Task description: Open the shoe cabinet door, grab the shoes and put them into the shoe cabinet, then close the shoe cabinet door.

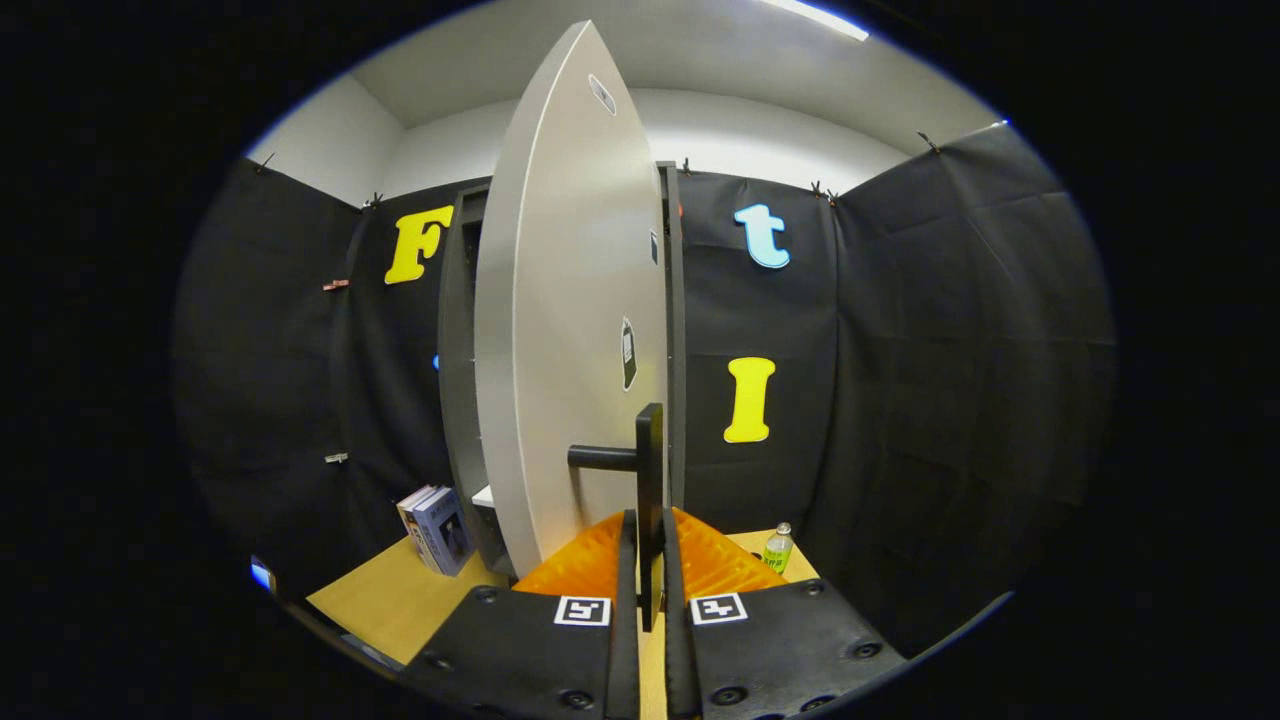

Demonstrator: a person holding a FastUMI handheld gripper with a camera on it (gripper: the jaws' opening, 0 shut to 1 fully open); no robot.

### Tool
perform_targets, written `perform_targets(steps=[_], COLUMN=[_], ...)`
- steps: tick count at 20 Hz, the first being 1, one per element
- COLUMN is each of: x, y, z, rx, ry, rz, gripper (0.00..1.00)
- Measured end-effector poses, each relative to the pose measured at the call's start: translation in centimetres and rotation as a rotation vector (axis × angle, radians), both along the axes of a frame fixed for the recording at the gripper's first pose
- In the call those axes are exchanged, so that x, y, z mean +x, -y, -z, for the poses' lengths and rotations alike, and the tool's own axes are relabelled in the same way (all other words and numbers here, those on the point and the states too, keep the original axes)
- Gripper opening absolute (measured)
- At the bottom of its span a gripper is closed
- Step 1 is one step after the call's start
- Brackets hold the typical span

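While the shoe cabinet door (570,330) stood part way open, swung out toward the camera, its dark handle (648,490) sat right between the two fingers of the gripper (650,570). The fingers were almost shut and pressed on the handle's upright bar from both sides. Behind the door was the dark shoe cabinet (460,380), standing on the wooden counter (390,600). Some books (435,528) leaned beside the cabinet on one side. A small green bottle (777,548) stood on the counter on the other side, near the black cloth wall (950,380)
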State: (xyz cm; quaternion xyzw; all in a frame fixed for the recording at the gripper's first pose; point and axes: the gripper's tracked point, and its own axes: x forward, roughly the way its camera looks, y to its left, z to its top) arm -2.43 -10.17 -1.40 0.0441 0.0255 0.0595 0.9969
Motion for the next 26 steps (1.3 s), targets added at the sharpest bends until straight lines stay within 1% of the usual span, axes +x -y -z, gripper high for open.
perform_targets(steps=[3, 5, 7, 11, 14, 16, 17, 18, 20, 21, 22, 23, 24, 26], x=[0.2, 0.2, 0.0, -0.4, -1.5, -2.4, -3.0, -2.4, -3.0, -4.0, -5.6, -6.9, -8.0, -8.8], y=[1.8, 3.1, 3.4, 4.3, 5.3, 5.3, 5.3, 5.5, 5.9, 5.9, 6.2, 6.7, 6.8, 6.3], z=[-0.1, 0.0, 0.2, 0.2, 0.3, 0.3, 0.4, 0.4, -0.1, -0.4, -0.5, -0.5, -0.9, -1.6], rx=[0.021, 0.038, 0.054, 0.046, 0.097, 0.124, 0.111, 0.086, 0.059, 0.068, 0.082, 0.092, 0.094, 0.09], ry=[0.005, 0.0, -0.009, 0.0, -0.008, -0.016, -0.022, -0.025, -0.019, -0.018, -0.023, -0.024, -0.023, -0.011], rz=[0.035, 0.048, 0.031, -0.002, -0.008, -0.021, -0.011, 0.011, 0.052, 0.057, 0.067, 0.07, 0.077, 0.073], gripper=[0.08, 0.08, 0.08, 0.09, 0.09, 0.17, 0.18, 0.18, 0.18, 0.16, 0.18, 0.23, 0.24, 0.32])
